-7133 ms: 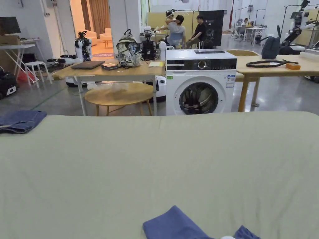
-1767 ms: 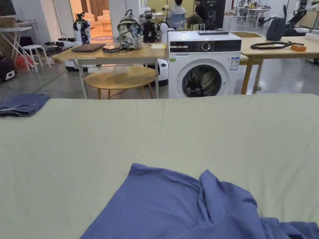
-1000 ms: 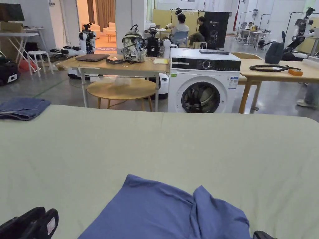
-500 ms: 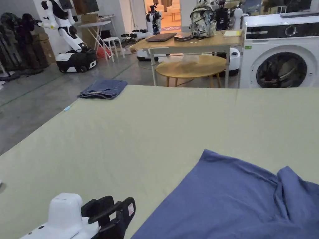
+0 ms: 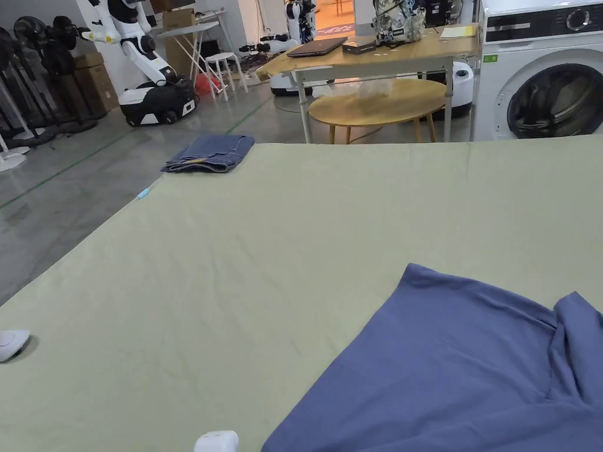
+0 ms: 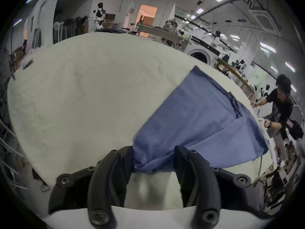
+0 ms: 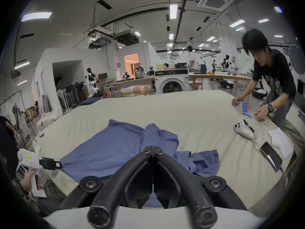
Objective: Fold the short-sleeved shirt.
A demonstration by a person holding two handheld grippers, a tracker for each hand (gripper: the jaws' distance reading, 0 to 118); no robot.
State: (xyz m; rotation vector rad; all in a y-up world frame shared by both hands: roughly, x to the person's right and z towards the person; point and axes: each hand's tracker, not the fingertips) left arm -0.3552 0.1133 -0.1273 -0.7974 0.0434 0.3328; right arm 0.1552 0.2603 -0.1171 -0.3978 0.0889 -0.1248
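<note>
Right tongs (image 7: 153, 147): jaws pressed together at the tips, low over the near hem of the shirt; cloth shows beneath them, but whether any is pinched between the tips I cannot tell.
Left tongs (image 6: 152, 151): jaws standing apart, with the shirt's near corner bunched in the gap and lying against the left jaw; not clamped.
Short-sleeved shirt (image 5: 447, 376): blue, lying on the near part of the worktop (image 5: 282, 235), mostly flat on its left side, rumpled and doubled over on its right.
Handling: judged thin, soft and light; it will drape and wrinkle rather than hold a shape, and should slide easily on the cover.
Where to hold: the two hem corners nearest the person look best, pulled apart to flatten the rumpled side before folding.
Farther off: folded denim garment (image 5: 209, 154) at the worktop's far left corner; beyond it, a washing machine (image 5: 544, 70).
</note>
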